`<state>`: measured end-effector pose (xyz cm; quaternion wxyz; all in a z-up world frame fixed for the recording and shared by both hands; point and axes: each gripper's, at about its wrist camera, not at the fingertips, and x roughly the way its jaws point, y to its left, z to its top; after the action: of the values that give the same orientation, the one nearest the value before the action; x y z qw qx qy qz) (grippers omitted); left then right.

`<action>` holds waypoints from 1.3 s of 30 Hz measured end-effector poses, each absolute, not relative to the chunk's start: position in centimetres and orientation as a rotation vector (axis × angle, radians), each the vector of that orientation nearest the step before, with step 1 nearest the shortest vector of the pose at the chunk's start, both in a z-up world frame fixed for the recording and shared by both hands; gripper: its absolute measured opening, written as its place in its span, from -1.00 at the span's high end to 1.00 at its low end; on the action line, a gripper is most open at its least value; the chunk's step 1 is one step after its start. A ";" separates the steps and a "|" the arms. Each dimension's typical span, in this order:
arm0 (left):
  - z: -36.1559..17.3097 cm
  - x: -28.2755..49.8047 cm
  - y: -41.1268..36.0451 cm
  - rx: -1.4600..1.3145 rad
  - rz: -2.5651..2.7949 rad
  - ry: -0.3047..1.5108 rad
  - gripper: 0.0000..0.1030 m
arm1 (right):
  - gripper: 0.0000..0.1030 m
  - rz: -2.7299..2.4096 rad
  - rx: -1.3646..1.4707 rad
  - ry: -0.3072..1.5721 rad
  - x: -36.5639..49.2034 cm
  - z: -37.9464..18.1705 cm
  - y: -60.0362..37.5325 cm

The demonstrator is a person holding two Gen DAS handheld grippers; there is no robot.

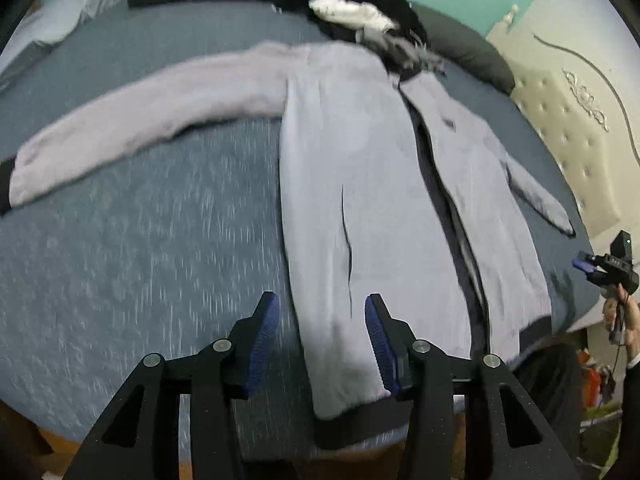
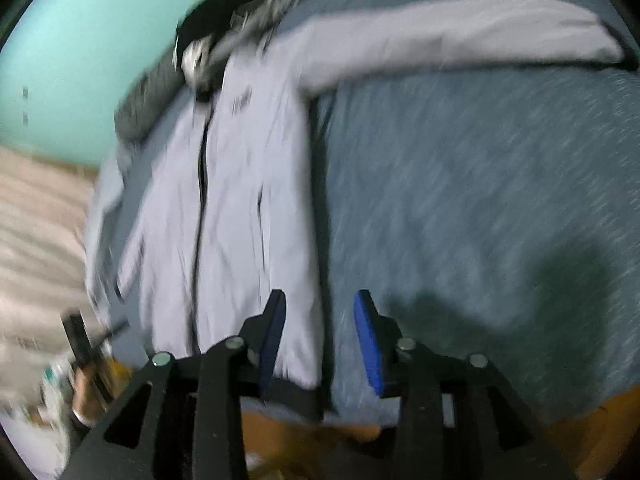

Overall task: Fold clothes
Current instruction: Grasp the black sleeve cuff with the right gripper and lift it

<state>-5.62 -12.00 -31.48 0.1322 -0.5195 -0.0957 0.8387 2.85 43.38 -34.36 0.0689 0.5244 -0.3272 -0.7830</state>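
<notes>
Bedroom, teal wall, blue-grey bed (image 1: 120, 260) as the work surface; tufted headboard (image 1: 568, 140) at right of the left-wrist frame. Task item: light grey jacket (image 1: 360, 160) lies flat on the bed, front up, zipper line down the middle, dark hood (image 1: 360, 4) with pale lining at top of frame, hem at the bed's near edge, bottom centre. One sleeve (image 1: 140, 112) is spread straight out toward the left of the frame, the other sleeve (image 1: 536, 196) angles down the right side. Left gripper (image 1: 322, 320) hovers over the hem corner, jaws wide, nothing held. Right gripper (image 2: 320, 320) sits over the jacket's other side edge near the hem, jaws wide too, empty; right-wrist view is motion-blurred, so contact with the cloth can't be told. Spread jacket fits either pre-fold or laid out for the next fold. Judgement for a clean fold: pinch both layers at the side edge, not just the top panel; lift low, carry the edge toward the zipper line, keep the hem square to the bed edge; padded fabric will spring back, so press it down before releasing.
</notes>
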 end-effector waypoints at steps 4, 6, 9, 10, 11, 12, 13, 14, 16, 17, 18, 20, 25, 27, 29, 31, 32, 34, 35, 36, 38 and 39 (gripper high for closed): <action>-31.1 -6.3 -12.2 -1.441 2.495 -0.320 0.03 | 0.06 -2.513 1.473 -1.083 2.0 -32.2 48.8; -30.4 -6.4 -12.9 -1.421 2.519 -0.349 0.03 | -0.02 -2.557 1.447 -1.157 0.9 -31.8 52.8; -30.2 -7.5 -12.6 -1.383 2.563 -0.374 0.03 | -0.02 -2.615 1.422 -1.244 0.1 -31.4 58.4; -30.5 -7.8 -12.5 -1.374 2.576 -0.379 0.03 | -0.03 -2.642 1.412 -1.270 0.4 -31.7 59.6; -30.7 -8.1 -12.4 -1.365 2.590 -0.388 0.03 | -0.07 -2.669 1.400 -1.308 0.3 -32.2 60.6; -30.9 -8.3 -12.4 -1.358 2.601 -0.401 0.03 | -0.09 -2.690 1.383 -1.359 0.4 -32.7 61.9; -31.1 -8.5 -12.4 -1.352 2.611 -0.415 0.03 | -0.14 -2.701 1.363 -1.402 0.8 -32.9 63.4; -31.3 -8.7 -12.4 -1.346 2.620 -0.429 0.03 | -0.18 -2.712 1.342 -1.445 1.2 -33.2 64.8; -31.8 -9.1 -12.2 -1.342 2.638 -0.438 0.03 | -0.22 -2.726 1.315 -1.513 1.5 -33.9 67.0; -32.0 -9.3 -12.1 -1.340 2.647 -0.442 0.03 | -0.24 -2.730 1.308 -1.539 1.6 -34.3 67.9; -32.2 -9.5 -12.0 -1.338 2.656 -0.446 0.03 | -0.25 -2.734 1.300 -1.566 1.6 -34.8 68.7; -32.7 -9.9 -11.8 -1.335 2.673 -0.454 0.03 | -0.31 -2.742 1.284 -1.619 1.6 -35.7 70.5; -33.8 -10.8 -11.2 -1.325 2.717 -0.475 0.03 | -0.38 -2.758 1.247 -1.716 1.3 -37.9 73.6; -34.3 -11.1 -10.9 -1.321 2.733 -0.480 0.03 | -0.38 -2.768 1.219 -1.751 1.0 -38.5 74.3; -35.0 -11.4 -10.5 -1.316 2.746 -0.478 0.03 | -0.38 -2.783 1.181 -1.782 0.9 -38.9 75.0; -35.5 -11.5 -10.1 -1.319 2.757 -0.460 0.03 | -0.38 -2.801 1.140 -1.798 0.7 -39.1 75.5; -35.8 -11.6 -9.9 -1.320 2.762 -0.450 0.03 | -0.38 -2.816 1.130 -1.781 0.4 -39.1 75.6; -36.1 -11.5 -9.7 -1.309 2.778 -0.452 0.03 | -0.38 -2.847 1.112 -1.745 -0.2 -39.0 75.7; -36.3 -11.5 -9.6 -1.303 2.786 -0.454 0.03 | -0.36 -2.867 1.118 -1.700 -0.7 -38.7 75.5; -36.4 -11.4 -9.6 -1.296 2.790 -0.468 0.03 | -0.31 -2.883 1.126 -1.661 -1.0 -38.4 75.3; -36.6 -11.3 -9.5 -1.282 2.793 -0.500 0.03 | 0.15 -2.902 1.122 -1.627 -1.4 -38.2 75.2; -36.7 -11.2 -9.5 -1.277 2.793 -0.502 0.03 | 0.26 -2.911 1.120 -1.610 -1.5 -38.0 75.1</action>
<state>-11.21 -9.46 -36.71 0.0149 -0.4103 -0.1614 0.8974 -1.54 75.12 -38.03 -0.1831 0.3137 -0.4509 -0.8153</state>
